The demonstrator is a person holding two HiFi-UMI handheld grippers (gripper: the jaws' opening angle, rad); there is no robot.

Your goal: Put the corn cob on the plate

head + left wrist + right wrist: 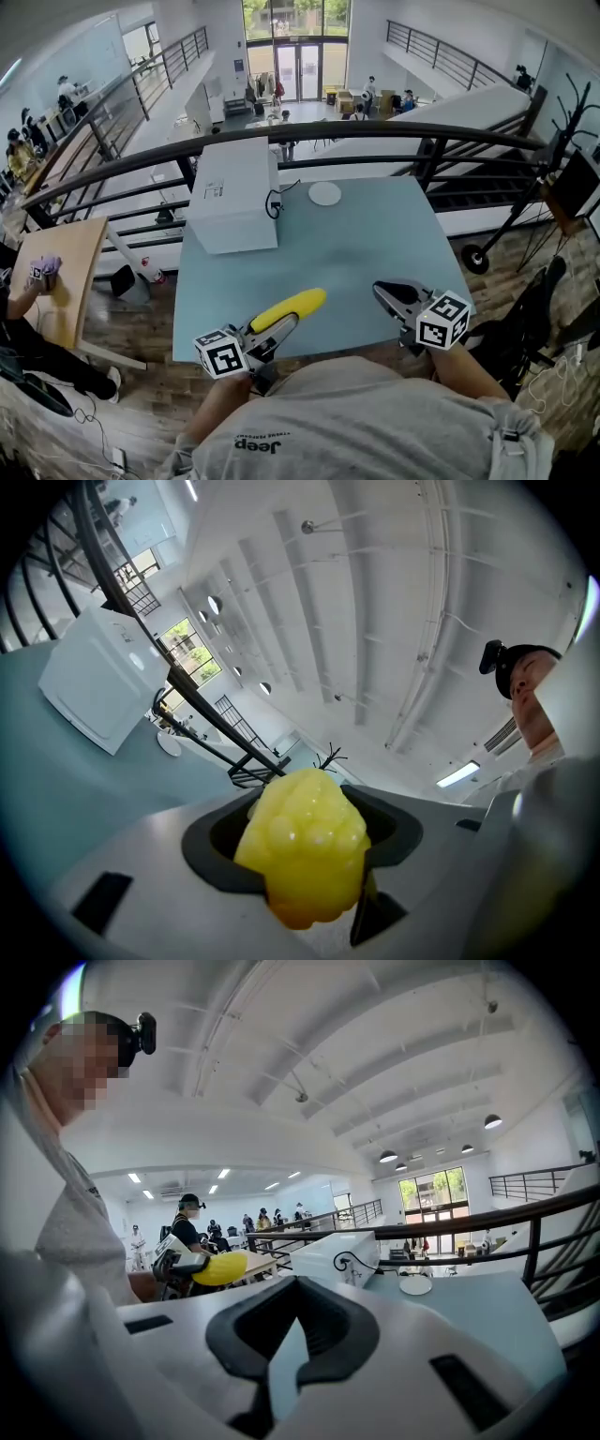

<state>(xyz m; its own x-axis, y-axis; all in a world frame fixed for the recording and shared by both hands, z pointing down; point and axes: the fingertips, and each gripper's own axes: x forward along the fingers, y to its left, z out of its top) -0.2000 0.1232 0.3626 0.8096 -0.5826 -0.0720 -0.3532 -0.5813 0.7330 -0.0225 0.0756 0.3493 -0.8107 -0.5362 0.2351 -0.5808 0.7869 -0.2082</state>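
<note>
Nearest me, left gripper (281, 325): jaws clamped on the corn cob (292, 308), gripping its near end. The yellow cob sticks out toward the far right, over the near edge of the table (375, 234), and in the left gripper view the cob (303, 846) fills the space between the black pads. Right gripper (380, 289), level with it to the right, over the same near edge: jaws together at the tips and holding nothing (only table surface shows through the slot between the pads in the right gripper view (292, 1335)). The two grippers are apart, not touching.

Mid-table is bare blue surface. On the far left stands a white box (234, 192) with a black cable at its right side. The plate (325, 194), small, white and empty, sits at the table's far edge just right of the box, well apart from the cob. Beyond it runs a black railing (375, 136).
</note>
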